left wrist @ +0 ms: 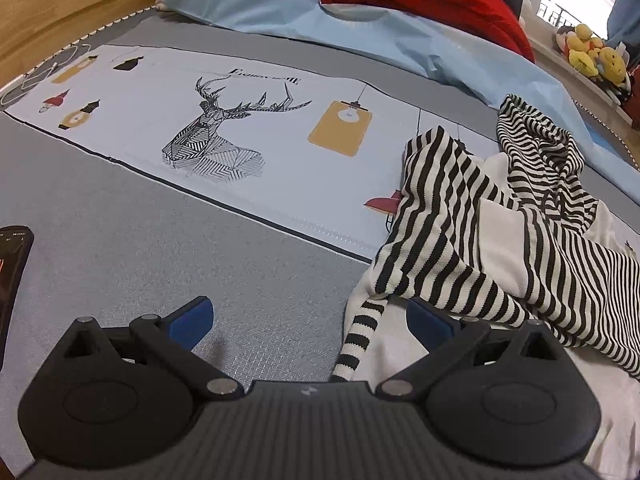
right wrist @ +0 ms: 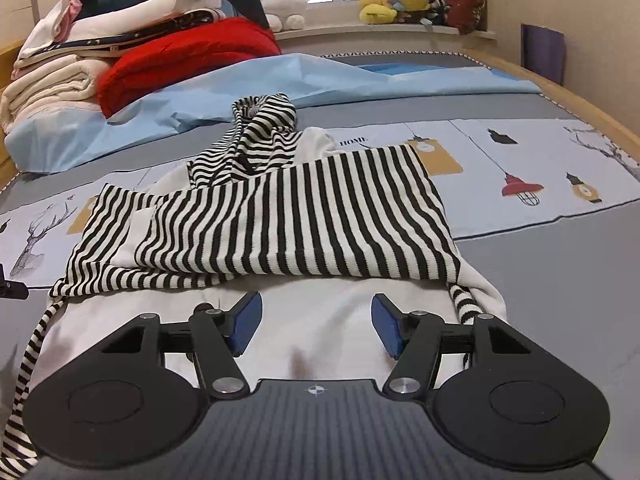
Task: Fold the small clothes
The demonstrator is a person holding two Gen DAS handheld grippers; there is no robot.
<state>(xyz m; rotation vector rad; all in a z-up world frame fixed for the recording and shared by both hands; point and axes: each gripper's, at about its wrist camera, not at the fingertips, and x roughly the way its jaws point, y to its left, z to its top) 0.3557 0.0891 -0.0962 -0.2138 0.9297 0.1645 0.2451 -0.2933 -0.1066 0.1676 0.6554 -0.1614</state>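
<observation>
Main risk: the striped garment (right wrist: 280,220) lies bunched and half-doubled on the bed (right wrist: 540,264), so a pinch at the near hem could catch two layers or only the loose striped strap (left wrist: 360,340), and the fold would come out skewed; the crumpled upper part (right wrist: 260,136) could drag along and undo any flat panel; the left gripper (left wrist: 308,320) sits mostly over bare grey bedcover, so closing there probably grabs sheet or nothing; a phone (left wrist: 12,280) near the bed's left edge could get knocked if that hand swings wide.

Position: garment lies mid-bed across the printed band (left wrist: 248,128), well short of the red blanket (right wrist: 188,56) and blue sheet (right wrist: 340,76) at the far end; right gripper (right wrist: 316,324) hovers over the white near part, striped panel just beyond its tips, jaws spread apart with nothing pinched; left gripper jaws released wide, garment's near corner just beside the right-hand finger (left wrist: 428,320), strap running between the two, no contact I can confirm.
</observation>
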